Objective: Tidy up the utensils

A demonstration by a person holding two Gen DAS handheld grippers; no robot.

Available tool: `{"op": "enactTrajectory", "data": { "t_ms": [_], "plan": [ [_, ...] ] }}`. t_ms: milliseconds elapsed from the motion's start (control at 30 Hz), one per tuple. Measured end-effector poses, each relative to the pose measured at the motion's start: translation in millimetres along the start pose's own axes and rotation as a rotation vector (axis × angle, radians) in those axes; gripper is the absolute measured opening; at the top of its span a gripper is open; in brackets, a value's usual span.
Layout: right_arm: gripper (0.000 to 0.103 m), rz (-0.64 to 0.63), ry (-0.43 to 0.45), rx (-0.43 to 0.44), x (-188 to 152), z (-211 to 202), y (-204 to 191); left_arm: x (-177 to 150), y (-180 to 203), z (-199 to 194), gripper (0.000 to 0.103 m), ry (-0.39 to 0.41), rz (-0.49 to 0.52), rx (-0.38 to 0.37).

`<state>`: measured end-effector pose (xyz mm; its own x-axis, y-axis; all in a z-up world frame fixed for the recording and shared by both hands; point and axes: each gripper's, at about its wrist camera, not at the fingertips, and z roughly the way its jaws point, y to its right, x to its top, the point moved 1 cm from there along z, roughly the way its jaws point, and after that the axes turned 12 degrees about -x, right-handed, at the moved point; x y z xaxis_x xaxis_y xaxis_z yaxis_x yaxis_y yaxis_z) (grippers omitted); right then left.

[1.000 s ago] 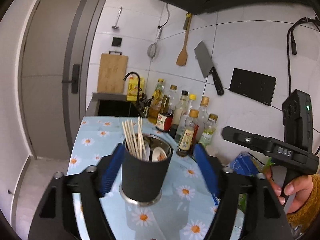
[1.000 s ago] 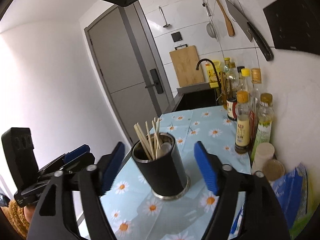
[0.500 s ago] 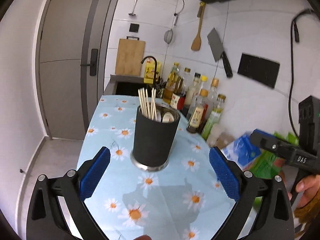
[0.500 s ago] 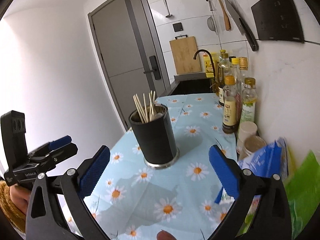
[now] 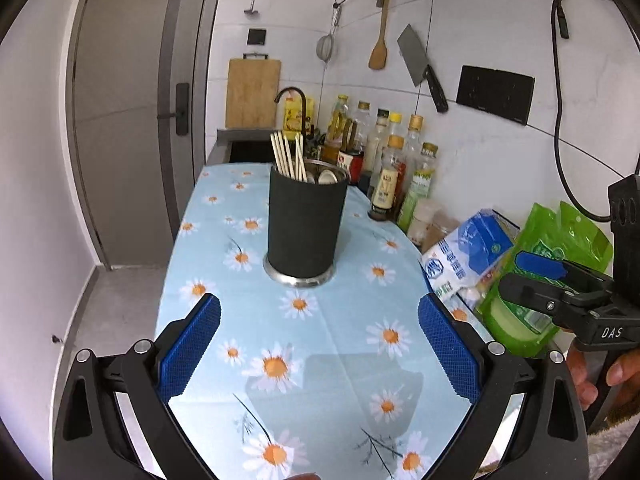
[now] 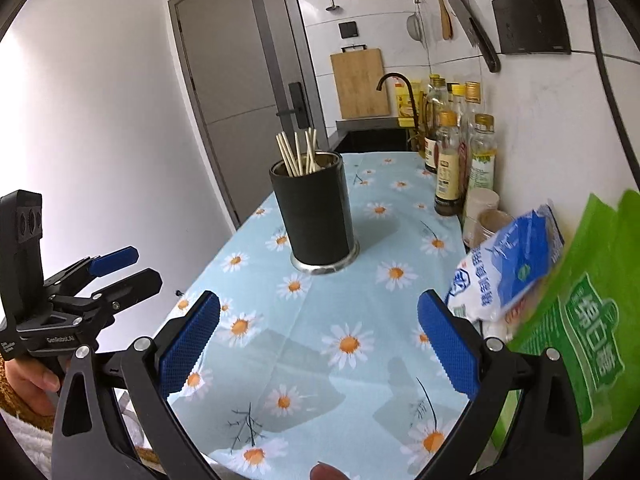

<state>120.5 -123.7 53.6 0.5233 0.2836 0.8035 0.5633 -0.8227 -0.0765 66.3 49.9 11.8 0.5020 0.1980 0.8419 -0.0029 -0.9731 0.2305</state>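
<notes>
Both of my tongs stood spread wide and empty, their jaws having just been opening with nothing between them. My left tongs (image 5: pixel 319 354) hung low over the near end of the table (image 5: pixel 348 360), and my right tongs (image 6: pixel 319 354) hung beside them, a little toward the wall. Each showed in the other's camera at the edge of the picture.

The black utensil holder (image 5: pixel 306 226) stood upright on its steel base in the middle of the daisy cloth. A bundle of chopsticks (image 5: pixel 287 155) rose from it, and what looked like spoon bowls (image 5: pixel 326 176) sat just inside the rim. I saw no loose utensils lying on the cloth, so I judged the sorting to be done, or close to it. What may have remained, if anything, lay outside what my cameras showed.

The holder stood ahead of both tongs, apart from them, roughly on the line between my blue pads (image 5: pixel 190 350). Bare cloth lay between it and my pads. To its right, against the wall, stood a row of bottles (image 5: pixel 394 172), and nearer me a blue bag (image 5: pixel 466 254) and a green bag (image 5: pixel 560 240).
</notes>
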Motion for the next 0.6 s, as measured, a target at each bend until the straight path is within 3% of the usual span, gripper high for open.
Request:
{"op": "enactTrajectory", "data": {
  "t_ms": [600],
  "plan": [
    [0.098,0.028,-0.022,-0.034,-20.8,-0.9,-8.6,-19.7,-6.7,1.2,0.096,-0.062,-0.072,-0.011]
  ]
}}
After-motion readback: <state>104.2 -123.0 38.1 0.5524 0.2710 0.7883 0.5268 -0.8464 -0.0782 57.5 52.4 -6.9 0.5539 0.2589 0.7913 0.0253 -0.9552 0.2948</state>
